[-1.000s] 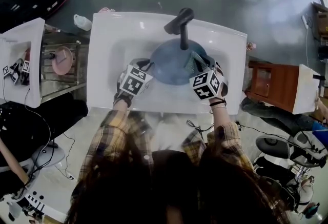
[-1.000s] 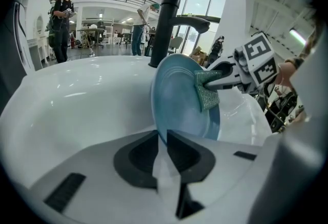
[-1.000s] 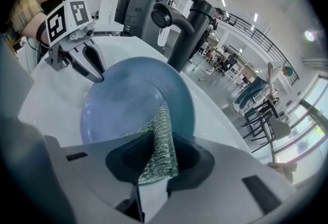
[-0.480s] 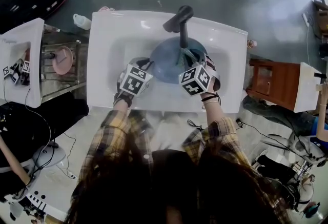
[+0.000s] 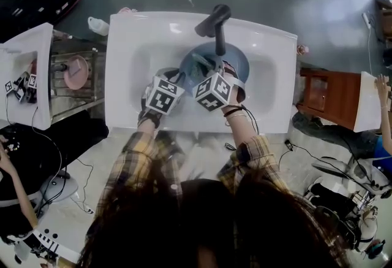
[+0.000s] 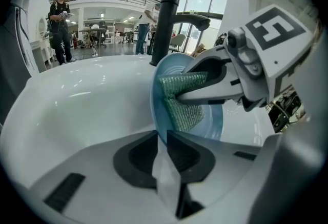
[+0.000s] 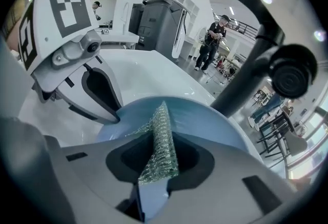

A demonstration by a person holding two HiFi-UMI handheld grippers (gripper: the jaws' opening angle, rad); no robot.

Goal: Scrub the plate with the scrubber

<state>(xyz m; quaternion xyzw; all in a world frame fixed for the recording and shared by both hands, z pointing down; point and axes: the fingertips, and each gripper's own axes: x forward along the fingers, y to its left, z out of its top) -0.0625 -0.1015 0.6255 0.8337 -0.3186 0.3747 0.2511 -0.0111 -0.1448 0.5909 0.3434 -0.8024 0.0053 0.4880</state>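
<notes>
I log: left gripper jaws pinch blue plate rim, plate tilted in sink. Right gripper jaws pinch green scrubber against plate face.

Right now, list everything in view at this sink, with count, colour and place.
plate: 1, blue, tilted in the basin below the faucet
scrubber: 1, green mesh, against the plate's face
faucet: 1, black, at the sink's back rim
sink: 1, white, centre
bottle: 1, white, past the sink's far left corner
round dish: 1, pink, on the metal rack left of the sink
cabinet: 1, brown wood, right of the sink
left gripper: 1, grey-white, shut on the plate's near rim
right gripper: 1, grey-white, shut on the scrubber
</notes>
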